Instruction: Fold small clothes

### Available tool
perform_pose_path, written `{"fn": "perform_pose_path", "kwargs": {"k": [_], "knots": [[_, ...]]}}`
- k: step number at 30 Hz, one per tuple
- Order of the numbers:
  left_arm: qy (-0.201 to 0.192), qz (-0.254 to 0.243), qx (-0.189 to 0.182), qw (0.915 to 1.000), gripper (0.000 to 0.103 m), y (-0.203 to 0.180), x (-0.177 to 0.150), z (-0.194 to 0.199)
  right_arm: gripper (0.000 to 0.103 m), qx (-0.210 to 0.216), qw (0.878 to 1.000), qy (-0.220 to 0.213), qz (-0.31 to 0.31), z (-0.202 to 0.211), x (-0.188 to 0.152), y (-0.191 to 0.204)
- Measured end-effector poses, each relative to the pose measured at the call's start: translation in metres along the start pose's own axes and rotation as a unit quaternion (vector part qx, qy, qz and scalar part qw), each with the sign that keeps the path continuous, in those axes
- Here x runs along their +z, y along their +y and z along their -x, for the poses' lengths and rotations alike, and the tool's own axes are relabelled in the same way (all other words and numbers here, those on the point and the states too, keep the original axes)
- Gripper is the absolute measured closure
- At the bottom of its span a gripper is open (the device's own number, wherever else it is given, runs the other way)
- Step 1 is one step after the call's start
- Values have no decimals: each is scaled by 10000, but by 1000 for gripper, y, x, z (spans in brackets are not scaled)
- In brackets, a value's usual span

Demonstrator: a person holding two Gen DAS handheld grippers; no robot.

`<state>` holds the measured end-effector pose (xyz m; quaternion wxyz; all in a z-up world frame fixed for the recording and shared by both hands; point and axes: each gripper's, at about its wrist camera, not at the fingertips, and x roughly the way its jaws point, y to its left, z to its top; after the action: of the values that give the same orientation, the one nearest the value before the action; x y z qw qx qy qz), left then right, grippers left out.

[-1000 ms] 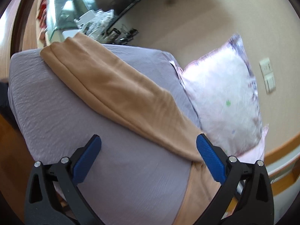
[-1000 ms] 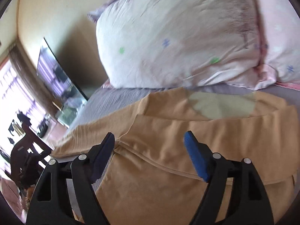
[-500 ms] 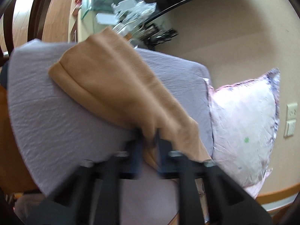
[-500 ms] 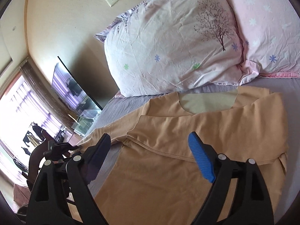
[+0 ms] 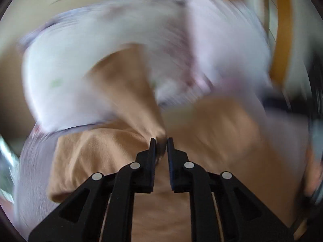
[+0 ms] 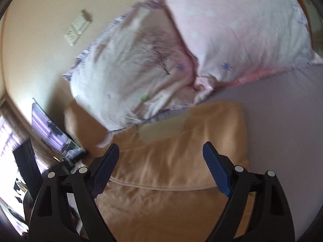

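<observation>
A tan long-sleeved shirt (image 6: 177,161) lies on the grey bed sheet (image 6: 282,121), its collar toward the pillows. My left gripper (image 5: 160,141) is shut on the shirt's sleeve (image 5: 125,84), which rises from the jaws as a raised flap in front of the pillows; the left wrist view is motion-blurred. My right gripper (image 6: 161,153) is open and empty, hovering just above the folded upper part of the shirt, fingers apart on either side of it.
Two pale floral pillows (image 6: 141,64) (image 6: 242,26) lean against the beige wall at the head of the bed. Wall sockets (image 6: 77,30) are above them. A TV and glass stand (image 6: 50,129) sit at far left. A wooden bed frame (image 5: 282,30) shows at right.
My left gripper closed on the sleeve and swung it up and over toward the shirt body and pillows. My right gripper stayed open and shifted over the shirt's upper part.
</observation>
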<state>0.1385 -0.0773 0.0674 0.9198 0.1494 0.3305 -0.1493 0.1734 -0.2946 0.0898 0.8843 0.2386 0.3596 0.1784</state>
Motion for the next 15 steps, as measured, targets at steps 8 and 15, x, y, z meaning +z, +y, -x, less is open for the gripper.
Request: {"fn": "perform_pose_path", "kwargs": {"k": [8,15], "knots": [[167,-539,80,9984,63,-26,-74,33,53,-345,9947,966,4,-50,-11,-19],[785,668,659,9925,60,54,-113,43,76,-1254,9836,1264,297,-92,-20,-18]]}}
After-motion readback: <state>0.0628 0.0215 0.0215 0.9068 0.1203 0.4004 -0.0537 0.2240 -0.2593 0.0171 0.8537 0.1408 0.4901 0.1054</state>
